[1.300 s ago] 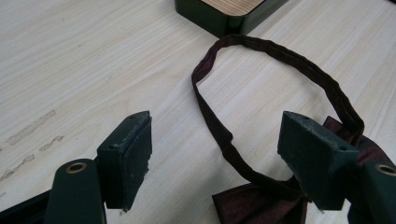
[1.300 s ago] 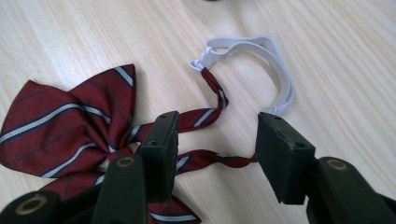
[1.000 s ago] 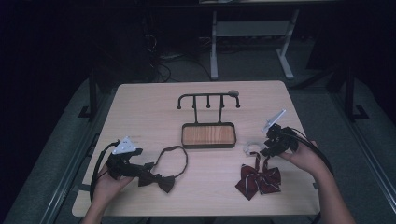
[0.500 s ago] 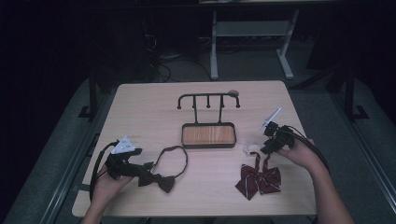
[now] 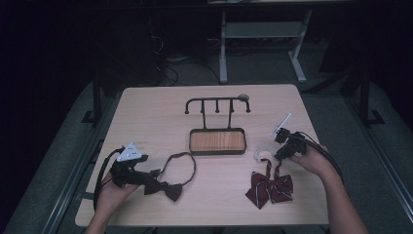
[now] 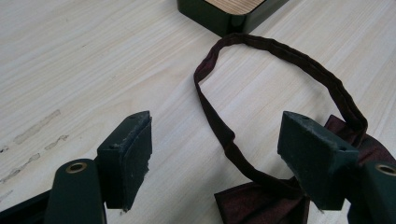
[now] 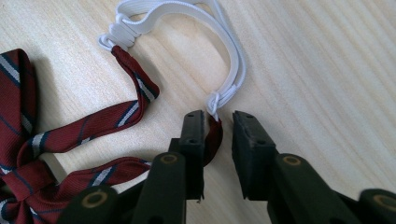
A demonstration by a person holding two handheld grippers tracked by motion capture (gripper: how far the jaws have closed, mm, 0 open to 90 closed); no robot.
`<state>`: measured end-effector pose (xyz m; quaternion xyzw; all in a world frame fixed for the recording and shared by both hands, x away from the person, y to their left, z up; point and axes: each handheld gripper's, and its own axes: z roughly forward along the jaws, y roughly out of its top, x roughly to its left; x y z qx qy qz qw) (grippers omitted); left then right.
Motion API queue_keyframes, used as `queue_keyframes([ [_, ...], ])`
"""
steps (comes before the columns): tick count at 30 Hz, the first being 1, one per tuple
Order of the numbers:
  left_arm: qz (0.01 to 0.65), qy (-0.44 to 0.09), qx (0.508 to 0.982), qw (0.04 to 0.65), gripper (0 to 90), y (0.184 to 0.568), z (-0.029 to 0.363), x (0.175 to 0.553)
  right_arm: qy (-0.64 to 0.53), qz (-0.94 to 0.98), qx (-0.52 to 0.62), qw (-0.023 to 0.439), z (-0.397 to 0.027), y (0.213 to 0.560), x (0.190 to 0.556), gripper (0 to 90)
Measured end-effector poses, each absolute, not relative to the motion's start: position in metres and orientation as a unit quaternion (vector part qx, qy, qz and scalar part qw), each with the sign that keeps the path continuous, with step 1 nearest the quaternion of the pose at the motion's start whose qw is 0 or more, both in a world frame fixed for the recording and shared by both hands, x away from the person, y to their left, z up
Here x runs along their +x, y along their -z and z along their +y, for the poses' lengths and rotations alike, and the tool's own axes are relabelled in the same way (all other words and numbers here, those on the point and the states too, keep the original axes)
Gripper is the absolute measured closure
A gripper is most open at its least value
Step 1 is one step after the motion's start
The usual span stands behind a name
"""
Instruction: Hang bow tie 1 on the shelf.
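Note:
A dark maroon bow tie (image 5: 168,187) with a loop strap (image 6: 280,51) lies at the front left of the table. My left gripper (image 5: 151,176) rests beside it, open wide (image 6: 215,135), with the strap's near part between its jaws untouched. At the front right lies a red striped bow tie (image 5: 270,187) with a white elastic band (image 7: 187,9). My right gripper (image 5: 280,156) is low over the strap's red end (image 7: 215,137). Its jaws (image 7: 219,123) have just been closing. The strap end lies against one pad, and a gap shows to the other.
A black hook rack (image 5: 216,102) rises from a wood-lined tray (image 5: 216,141) in the middle of the table. The tray's corner (image 6: 224,16) appears beyond the left gripper. The light wooden table (image 5: 156,122) ends close behind both hands.
My right gripper has sunk and slid left toward the white elastic's end, and its jaws have narrowed around the strap end. The left gripper and both bow ties have stayed put.

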<state>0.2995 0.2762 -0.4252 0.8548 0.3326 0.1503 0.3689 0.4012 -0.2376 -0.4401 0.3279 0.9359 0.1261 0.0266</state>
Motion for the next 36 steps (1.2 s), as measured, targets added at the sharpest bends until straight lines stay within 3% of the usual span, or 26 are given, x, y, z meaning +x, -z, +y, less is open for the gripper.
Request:
queue_keyframes([
  [6, 0.333, -0.148, 0.856, 0.367, 26.0, 0.426, 0.276, 0.3, -0.125, 0.938, 0.322, 0.023, -0.236, 0.44, 0.401, 78.7],
  [10, 0.331, -0.148, 0.856, 0.369, 26.0, 0.426, 0.275, 0.299, -0.123, 0.94, 0.319, 0.018, -0.236, 0.441, 0.401, 85.9],
  [36, 0.33, -0.148, 0.853, 0.376, 26.0, 0.425, 0.275, 0.299, -0.19, 0.946, 0.261, -0.009, -0.235, 0.4, 0.381, 86.6],
])
